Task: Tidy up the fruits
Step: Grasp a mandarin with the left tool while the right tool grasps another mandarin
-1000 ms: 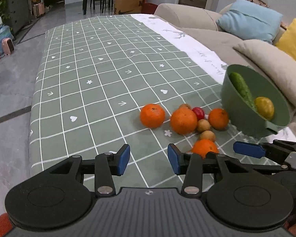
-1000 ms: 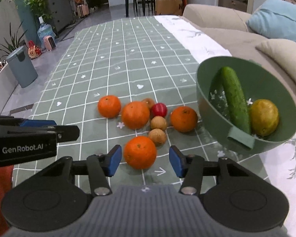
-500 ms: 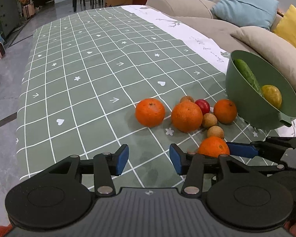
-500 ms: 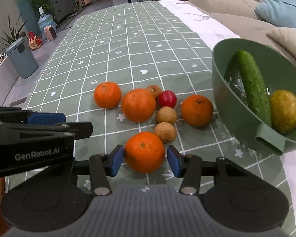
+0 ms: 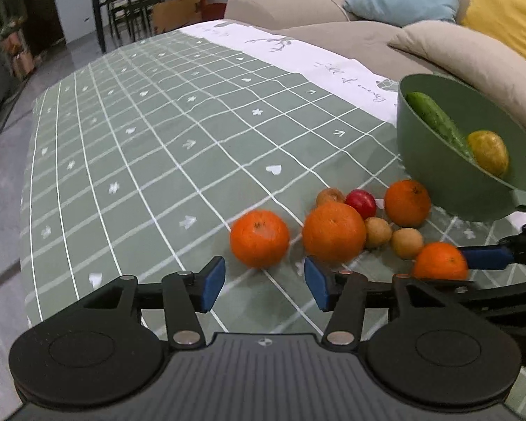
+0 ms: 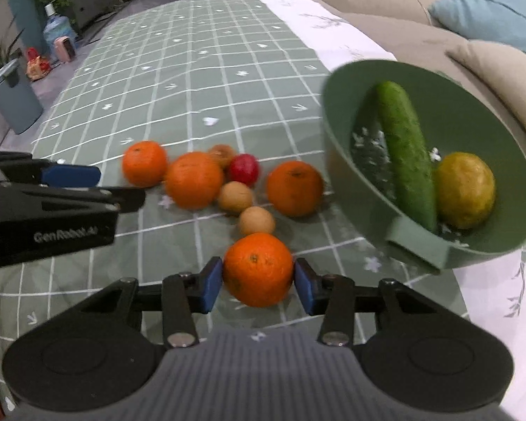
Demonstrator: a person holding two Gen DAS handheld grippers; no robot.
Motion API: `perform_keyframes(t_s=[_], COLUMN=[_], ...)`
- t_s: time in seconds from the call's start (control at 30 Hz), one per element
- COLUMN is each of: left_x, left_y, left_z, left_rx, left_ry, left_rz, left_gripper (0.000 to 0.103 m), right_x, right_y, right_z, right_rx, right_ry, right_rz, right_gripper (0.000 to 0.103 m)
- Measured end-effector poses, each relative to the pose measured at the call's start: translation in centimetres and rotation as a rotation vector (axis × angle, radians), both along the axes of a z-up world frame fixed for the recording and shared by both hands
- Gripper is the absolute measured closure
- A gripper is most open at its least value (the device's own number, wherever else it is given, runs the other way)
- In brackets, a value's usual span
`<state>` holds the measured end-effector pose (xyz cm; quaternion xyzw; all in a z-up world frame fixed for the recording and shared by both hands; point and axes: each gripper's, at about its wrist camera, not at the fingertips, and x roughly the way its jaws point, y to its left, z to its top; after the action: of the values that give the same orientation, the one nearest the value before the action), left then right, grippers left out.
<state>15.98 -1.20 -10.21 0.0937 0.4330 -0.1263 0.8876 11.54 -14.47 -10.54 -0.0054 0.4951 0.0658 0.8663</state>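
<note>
Oranges are lying loose on the green checked bench cloth (image 5: 129, 161). Nearest, the right gripper (image 6: 258, 282) is pressing both pads against one orange (image 6: 257, 269), gripping it, probably for the bowl. The left gripper (image 5: 264, 282) is opening, empty, just short of another orange (image 5: 259, 238). Beyond, the tilted green bowl (image 6: 336, 105) is holding a cucumber (image 6: 405, 154) and a yellowish fruit (image 6: 464, 189).

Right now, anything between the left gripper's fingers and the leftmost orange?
Nothing. Left wrist view shows only bare tablecloth between left gripper, jaws opening and empty, and leftmost orange.
</note>
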Motion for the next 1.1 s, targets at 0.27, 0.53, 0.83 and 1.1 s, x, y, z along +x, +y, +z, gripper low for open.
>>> perform_keyframes(t_s=[0.27,0.53,0.83,1.1], left_x=[1.9,2.2,-0.2,-3.5], left_y=[-0.2,-1.1,0.0,-0.1], left_z=[-0.5,-0.7,0.9,4.6], left_rx=[0.037,0.05,-0.029,-0.172], left_ry=[-0.006,0.011,0.055,0.09], left_rz=[-0.054,-0.065,0.026,0.041], left_gripper=[0.041,0.056,0.057,0.057], right_x=[0.6,0.4,-0.7,-2.7], right_y=[-0.3,-0.3,-0.7,-1.0], right_z=[-0.1,-0.1,0.4,3.2], right_rx=[0.009,0.008,0.019,0.039], right_ry=[0.0,0.0,-0.002,-0.051], right_rz=[0.001,0.007,0.029,0.097], right_gripper=[0.061,0.061,0.062,0.063])
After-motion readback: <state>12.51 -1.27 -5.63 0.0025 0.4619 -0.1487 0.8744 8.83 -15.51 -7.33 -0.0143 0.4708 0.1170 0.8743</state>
